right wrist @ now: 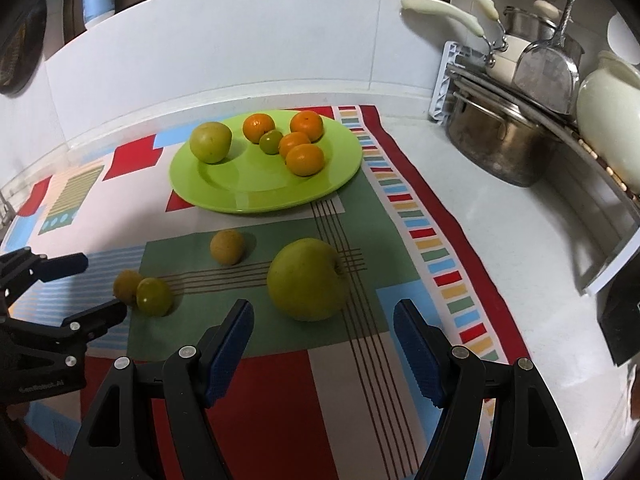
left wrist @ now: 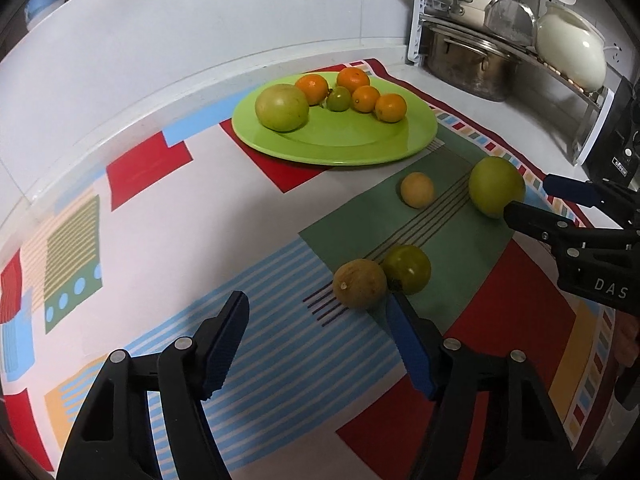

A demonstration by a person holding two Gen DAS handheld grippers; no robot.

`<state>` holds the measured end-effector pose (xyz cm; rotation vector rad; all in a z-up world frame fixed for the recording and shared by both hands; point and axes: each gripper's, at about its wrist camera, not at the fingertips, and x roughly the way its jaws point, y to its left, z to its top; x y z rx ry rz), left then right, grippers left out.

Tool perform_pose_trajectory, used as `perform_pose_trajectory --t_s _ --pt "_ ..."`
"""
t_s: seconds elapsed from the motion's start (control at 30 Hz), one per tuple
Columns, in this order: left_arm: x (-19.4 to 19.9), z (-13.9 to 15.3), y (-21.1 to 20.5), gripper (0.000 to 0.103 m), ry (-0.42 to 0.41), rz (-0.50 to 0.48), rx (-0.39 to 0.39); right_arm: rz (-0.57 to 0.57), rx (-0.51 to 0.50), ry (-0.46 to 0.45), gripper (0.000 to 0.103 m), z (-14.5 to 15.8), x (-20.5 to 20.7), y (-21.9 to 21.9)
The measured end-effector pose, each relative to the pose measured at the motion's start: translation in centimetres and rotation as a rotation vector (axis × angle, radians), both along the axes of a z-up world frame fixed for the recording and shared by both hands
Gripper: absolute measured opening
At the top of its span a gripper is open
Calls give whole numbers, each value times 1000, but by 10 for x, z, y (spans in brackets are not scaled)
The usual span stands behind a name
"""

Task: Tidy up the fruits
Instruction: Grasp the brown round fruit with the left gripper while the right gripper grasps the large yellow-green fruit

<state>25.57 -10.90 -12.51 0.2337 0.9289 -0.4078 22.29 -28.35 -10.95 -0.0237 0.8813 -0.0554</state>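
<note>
both grippers open nr fruit

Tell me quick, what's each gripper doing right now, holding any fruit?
Left gripper: open, holding nothing, close to the brownish fruit.
Right gripper: open, holding nothing, just short of the big green apple.

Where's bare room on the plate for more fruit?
The near half of the green plate is bare, in front of the large green fruit and the oranges. The far half is crowded; the small green fruit sits wedged among the oranges.
</note>
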Motion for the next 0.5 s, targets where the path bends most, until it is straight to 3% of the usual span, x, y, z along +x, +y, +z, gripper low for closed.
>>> perform_pose_trajectory --t_s 0.1,0.33,0.5 --pt "3 0 -3 66 3 -8 -14 -3 9 2 73 -2 4 -2" --pt "10 -5 -9 49 28 -27 -38 2 20 0 72 -4 13 -4" --pt "10 -6 -11 38 39 -37 -45 10 36 11 66 -7 20 -5"
